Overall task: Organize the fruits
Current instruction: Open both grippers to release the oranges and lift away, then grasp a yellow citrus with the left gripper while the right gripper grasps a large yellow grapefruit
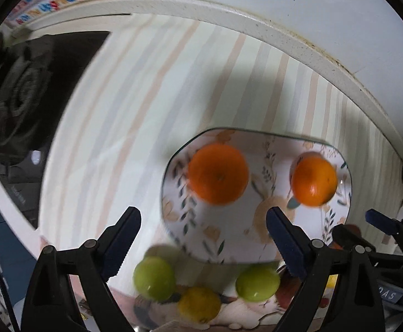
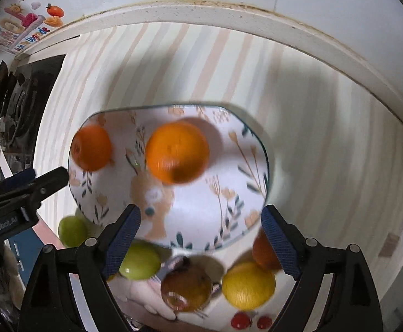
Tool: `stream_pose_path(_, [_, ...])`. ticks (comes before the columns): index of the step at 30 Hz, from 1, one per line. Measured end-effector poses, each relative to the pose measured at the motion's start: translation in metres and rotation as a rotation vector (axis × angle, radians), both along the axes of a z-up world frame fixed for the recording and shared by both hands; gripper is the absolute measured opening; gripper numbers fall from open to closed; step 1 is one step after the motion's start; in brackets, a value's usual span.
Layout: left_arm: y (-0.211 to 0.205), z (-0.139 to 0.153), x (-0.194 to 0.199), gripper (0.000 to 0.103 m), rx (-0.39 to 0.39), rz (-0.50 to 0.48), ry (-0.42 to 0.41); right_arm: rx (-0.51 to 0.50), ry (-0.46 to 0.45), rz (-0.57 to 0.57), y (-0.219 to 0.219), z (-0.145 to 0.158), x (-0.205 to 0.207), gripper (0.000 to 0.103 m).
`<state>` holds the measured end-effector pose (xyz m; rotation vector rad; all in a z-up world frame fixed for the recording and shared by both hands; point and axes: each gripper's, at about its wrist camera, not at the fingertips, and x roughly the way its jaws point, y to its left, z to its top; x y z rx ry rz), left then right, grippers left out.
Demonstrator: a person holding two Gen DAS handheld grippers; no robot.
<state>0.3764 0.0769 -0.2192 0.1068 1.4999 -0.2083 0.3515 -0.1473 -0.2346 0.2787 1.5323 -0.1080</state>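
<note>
A floral plate (image 1: pixel 229 238) (image 2: pixel 201 210) lies on a striped cloth and holds two oranges, one on its left (image 1: pixel 218 173) (image 2: pixel 91 148) and one further right (image 1: pixel 313 178) (image 2: pixel 176 152). My left gripper (image 1: pixel 203 211) hangs open above the plate's near left edge with nothing between its fingers. My right gripper (image 2: pixel 201 210) (image 1: pixel 356 224) is open over the plate's near side, also empty. Below the plate lie two green fruits (image 2: pixel 73 231) (image 2: pixel 139 260), a brownish apple (image 2: pixel 186 287), a yellow lemon (image 2: pixel 248 285) and another orange (image 2: pixel 262 249), partly hidden behind a finger.
A black gas stove (image 1: pixel 21 96) (image 2: pixel 21 102) sits at the far left. The cream counter edge (image 2: pixel 201 11) runs along the wall behind. Two small red tomatoes (image 2: pixel 241 319) lie near the lemon. The left gripper (image 2: pixel 39 175) shows at the left edge of the right wrist view.
</note>
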Motion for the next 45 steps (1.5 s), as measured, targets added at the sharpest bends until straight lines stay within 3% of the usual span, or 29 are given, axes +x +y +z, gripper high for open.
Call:
stream_pose_path(7, [0.005,0.039,-0.021,0.093,-0.01,0.016,-0.075,-0.016,-0.048,-0.004,0.012,0.031,-0.041,0.091])
stream_pose_path(21, [0.009,0.088,-0.087,0.093,-0.027,0.014,-0.252,-0.064,-0.218,0.007,0.038,0.106,-0.118,0.091])
stream_pose_path(30, [0.013,0.11,-0.117,0.093,-0.074,0.004,-0.285,-0.047,-0.275,0.0,0.045,0.136,-0.154,0.091])
stream_pose_path(36, [0.017,0.095,-0.122,0.093,-0.064,0.017,-0.263,-0.013,-0.257,-0.049,0.032,0.123,-0.162,0.091])
stream_pose_path(45, [0.015,0.015,-0.118,0.091,0.009,0.006,-0.123,0.054,-0.131,-0.225,-0.024,0.042,-0.159,0.091])
